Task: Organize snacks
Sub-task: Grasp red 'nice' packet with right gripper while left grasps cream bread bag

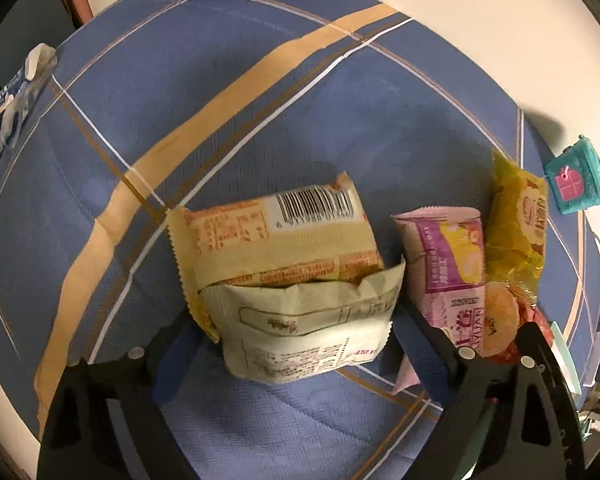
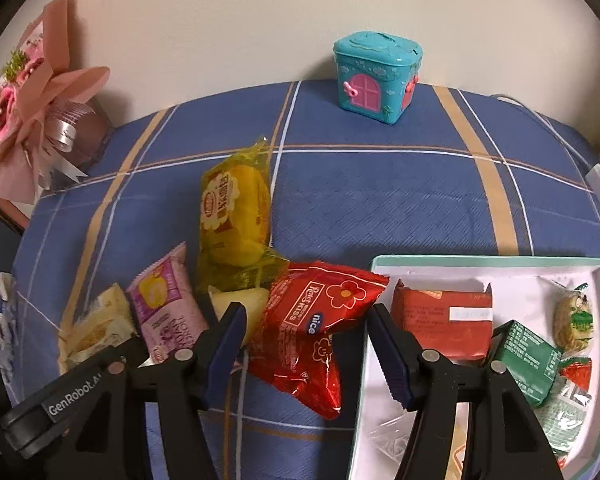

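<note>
Two grippers point down at a blue checked cloth [image 2: 380, 200]. The left gripper [image 1: 296, 344] stands spread wide around two stacked cream snack packets [image 1: 296, 280], its fingers [image 1: 432, 332] just beside the lower packet's ends; whether they press it cannot be told. Just right of it lie a pink packet [image 1: 448, 264] and a yellow packet [image 1: 516, 224]. The right gripper [image 2: 308, 344] has narrowed onto a red packet [image 2: 312, 332], its left pad touching the wrapper, the right pad at the packet's edge. Right of it, a white tray [image 2: 480, 264] holds more wrapped snacks [image 2: 444, 320].
</note>
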